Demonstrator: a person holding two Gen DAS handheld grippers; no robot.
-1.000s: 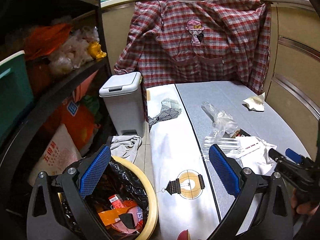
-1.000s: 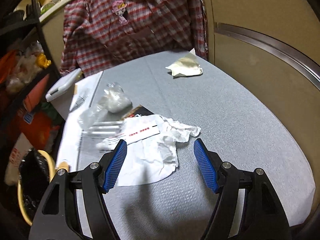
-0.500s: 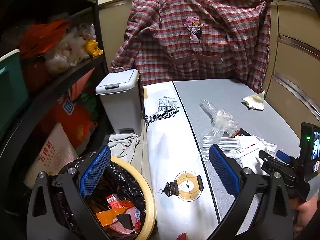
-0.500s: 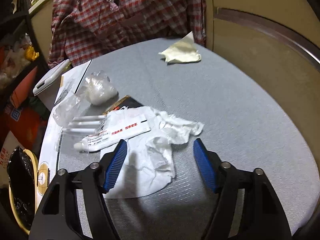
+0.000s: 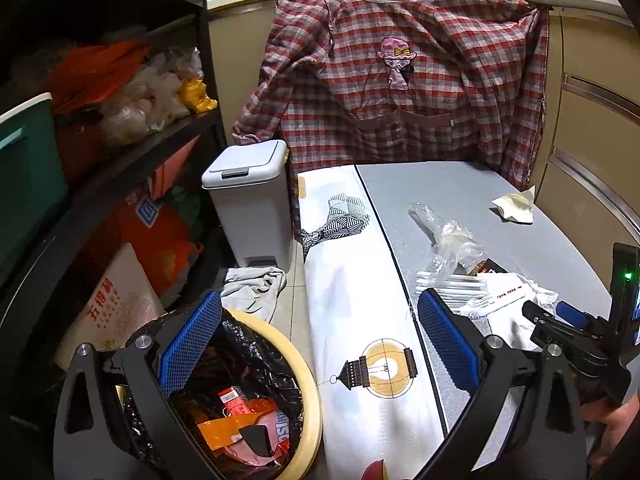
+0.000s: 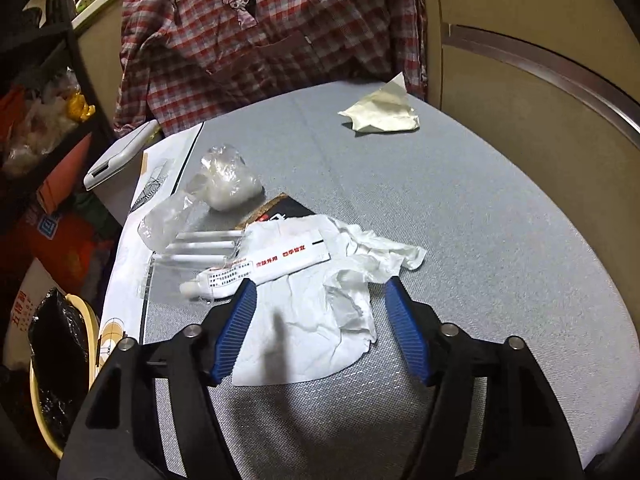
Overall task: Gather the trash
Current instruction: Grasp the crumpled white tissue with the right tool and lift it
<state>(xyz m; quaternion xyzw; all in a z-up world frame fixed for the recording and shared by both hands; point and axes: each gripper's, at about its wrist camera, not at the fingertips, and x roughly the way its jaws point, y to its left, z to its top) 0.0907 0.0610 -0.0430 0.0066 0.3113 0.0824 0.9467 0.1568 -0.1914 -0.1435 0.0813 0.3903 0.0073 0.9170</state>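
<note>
A crumpled white paper (image 6: 316,320) lies on the grey table (image 6: 500,220), with a white ointment tube (image 6: 264,270) across its far edge. My right gripper (image 6: 320,292) is open and empty, its jaws straddling the paper just above it. Beyond lie clear plastic packaging with white sticks (image 6: 200,248), a clear plastic bag (image 6: 224,184) and a crumpled yellowish tissue (image 6: 380,114). My left gripper (image 5: 320,324) is open and empty, held over the black-lined yellow trash basket (image 5: 308,412) on the floor left of the table. The right gripper shows in the left wrist view (image 5: 560,316).
A white pedal bin (image 5: 248,204) stands on the floor beyond the basket. A black shelf rack (image 5: 132,160) full of bags fills the left. A plaid shirt (image 5: 400,80) hangs behind the table. A white printed cloth (image 5: 352,280) drapes the table's left edge.
My right gripper has moved forward and down, so the crumpled paper now lies between its jaws. My left gripper has barely moved over the basket.
</note>
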